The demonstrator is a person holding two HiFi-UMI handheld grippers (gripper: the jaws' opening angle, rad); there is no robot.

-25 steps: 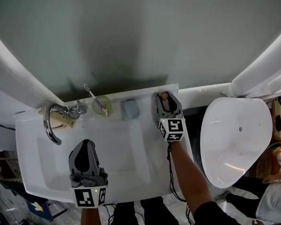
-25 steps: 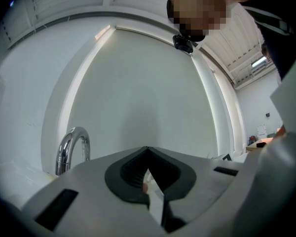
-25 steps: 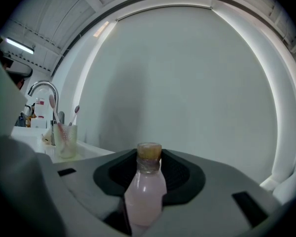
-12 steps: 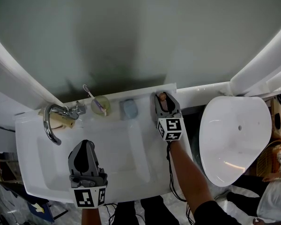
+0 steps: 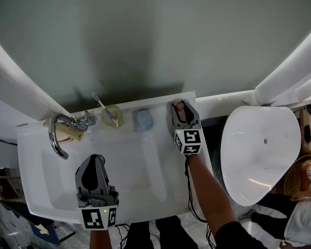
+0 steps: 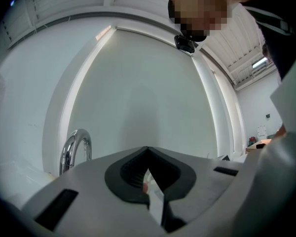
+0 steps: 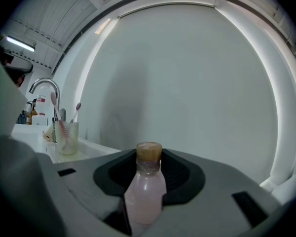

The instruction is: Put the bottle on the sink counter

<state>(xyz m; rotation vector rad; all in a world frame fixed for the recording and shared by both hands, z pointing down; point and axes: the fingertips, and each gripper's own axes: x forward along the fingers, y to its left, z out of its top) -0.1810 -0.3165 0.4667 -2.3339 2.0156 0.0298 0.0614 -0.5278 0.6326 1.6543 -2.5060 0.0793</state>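
A small bottle of pale pink liquid with a cork-coloured cap stands upright between the jaws of my right gripper, which is shut on it. In the head view the right gripper is at the back right corner of the white sink counter, and only the cap of the bottle shows. Whether the bottle's base touches the counter is hidden. My left gripper hovers over the basin near its front left, jaws together and holding nothing; the left gripper view shows the same.
A chrome faucet curves over the basin's back left, with a tan soap bar beside it. A cup with toothbrushes and a blue soap dish sit on the back ledge. A white toilet lid lies to the right.
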